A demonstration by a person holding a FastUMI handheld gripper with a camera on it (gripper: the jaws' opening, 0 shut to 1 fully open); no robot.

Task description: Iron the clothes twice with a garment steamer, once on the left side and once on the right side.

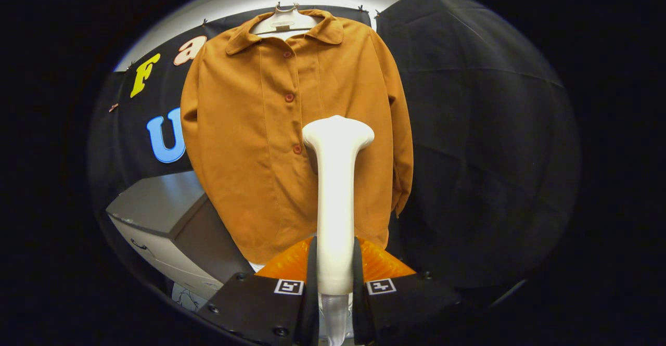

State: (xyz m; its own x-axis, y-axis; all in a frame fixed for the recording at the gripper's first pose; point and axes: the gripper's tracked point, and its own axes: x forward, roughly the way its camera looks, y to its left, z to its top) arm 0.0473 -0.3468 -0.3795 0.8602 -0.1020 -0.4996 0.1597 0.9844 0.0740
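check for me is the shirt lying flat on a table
No, the orange shirt hangs on a hanger beyond the steamer clamped in the gripper.

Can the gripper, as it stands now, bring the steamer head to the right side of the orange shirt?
Probably yes. The gripper is shut on the white garment steamer, whose head already points at the orange shirt, right of the button row. Nothing stands between the head and the cloth.

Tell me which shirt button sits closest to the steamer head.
The lowest button, just beside the steamer head held in the gripper; the button and button above sit higher.
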